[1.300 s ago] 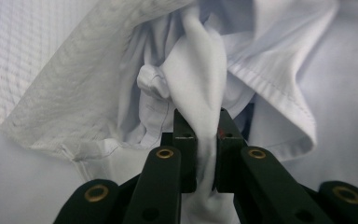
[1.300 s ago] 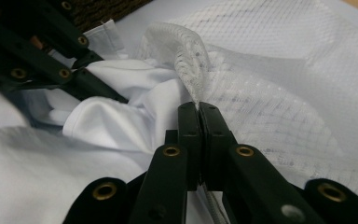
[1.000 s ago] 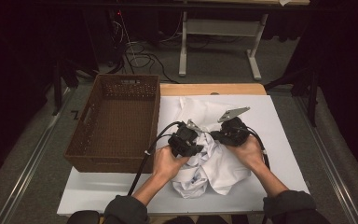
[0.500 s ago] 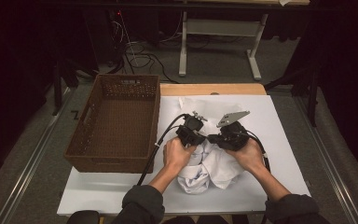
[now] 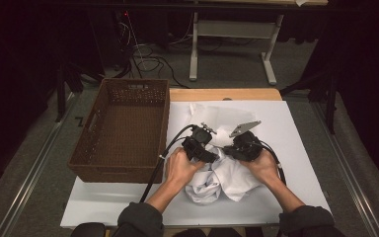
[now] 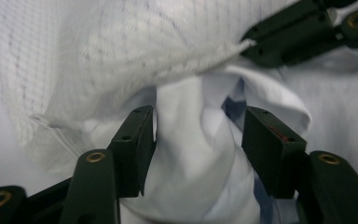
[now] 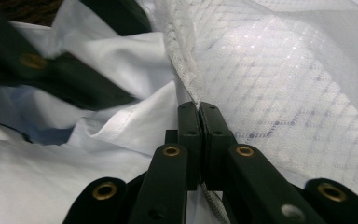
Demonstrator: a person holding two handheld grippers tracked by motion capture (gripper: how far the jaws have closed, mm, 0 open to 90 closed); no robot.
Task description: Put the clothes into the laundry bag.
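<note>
A white garment [image 5: 217, 180] lies bunched on the table in front of a white mesh bag [image 5: 222, 117]. My left gripper [image 5: 200, 144] stands over the bunch. In the left gripper view its jaws have just been opening, and a fold of the garment [image 6: 191, 154] stands between the parted pads [image 6: 135, 144] with a gap on the right side. My right gripper [image 7: 199, 112] is shut on the mesh bag's hemmed edge [image 7: 182, 70] and holds it up. That gripper [image 6: 284, 37] also appears at the top right of the left gripper view, pinching the hem.
A brown wicker basket [image 5: 123, 133] stands empty at the table's left side, close to my left forearm. The white table top [image 5: 301, 133] extends bare to the right. A desk frame and cables stand on the floor beyond the far edge.
My left hand has shifted slightly away from me, closer to the right gripper, and the garment is bunched tighter under both hands. The right hand has stayed put.
</note>
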